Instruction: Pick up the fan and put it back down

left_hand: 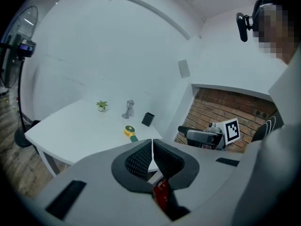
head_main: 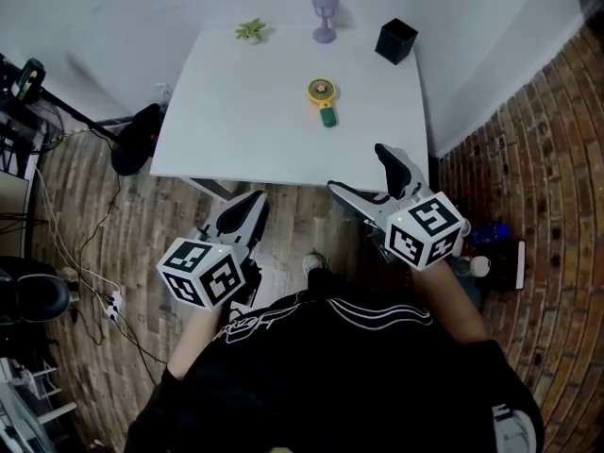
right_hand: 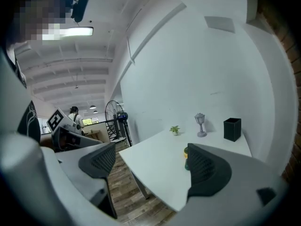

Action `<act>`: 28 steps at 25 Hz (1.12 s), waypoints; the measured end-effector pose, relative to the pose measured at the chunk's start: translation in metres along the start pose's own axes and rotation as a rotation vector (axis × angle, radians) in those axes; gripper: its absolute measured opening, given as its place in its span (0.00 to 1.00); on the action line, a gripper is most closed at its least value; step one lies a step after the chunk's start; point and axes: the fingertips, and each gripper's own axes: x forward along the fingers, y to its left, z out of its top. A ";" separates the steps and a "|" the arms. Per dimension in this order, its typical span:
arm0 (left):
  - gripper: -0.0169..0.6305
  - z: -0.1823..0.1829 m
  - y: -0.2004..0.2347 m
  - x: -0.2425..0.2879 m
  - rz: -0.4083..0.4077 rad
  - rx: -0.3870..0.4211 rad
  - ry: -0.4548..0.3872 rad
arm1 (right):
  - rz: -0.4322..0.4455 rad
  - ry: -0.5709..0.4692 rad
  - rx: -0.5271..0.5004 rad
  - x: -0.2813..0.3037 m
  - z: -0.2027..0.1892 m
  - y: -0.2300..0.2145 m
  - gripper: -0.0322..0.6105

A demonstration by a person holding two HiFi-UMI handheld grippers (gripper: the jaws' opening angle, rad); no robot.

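Note:
A small yellow hand fan (head_main: 322,99) with a green handle lies flat near the middle of the white table (head_main: 236,130); it also shows in the left gripper view (left_hand: 129,132), and in the right gripper view it peeks out behind the right jaw (right_hand: 186,153). Both grippers hang short of the table's near edge, apart from the fan. My left gripper (head_main: 247,208) (left_hand: 152,144) is shut, its ribbed pads touching with nothing between them. My right gripper (head_main: 362,172) (right_hand: 150,150) stands wide open and empty.
Along the table's far edge stand a small green plant (head_main: 250,31), a purple lamp figurine (head_main: 325,17) and a black box (head_main: 395,41). A black floor fan (left_hand: 16,55) stands left of the table with cables on the wooden floor. A brick wall (head_main: 528,149) is at the right.

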 end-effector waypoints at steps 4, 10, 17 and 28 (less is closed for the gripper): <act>0.08 0.020 0.018 0.042 -0.007 0.003 0.018 | -0.014 0.022 0.004 0.030 0.006 -0.035 0.77; 0.08 0.032 0.037 0.079 -0.010 0.004 0.044 | -0.057 0.064 0.009 0.059 0.002 -0.073 0.80; 0.08 0.038 0.061 0.093 0.000 -0.001 0.064 | -0.126 0.126 0.019 0.088 -0.015 -0.100 0.79; 0.08 0.058 0.105 0.126 -0.048 0.014 0.157 | -0.200 0.207 0.072 0.141 -0.034 -0.125 0.79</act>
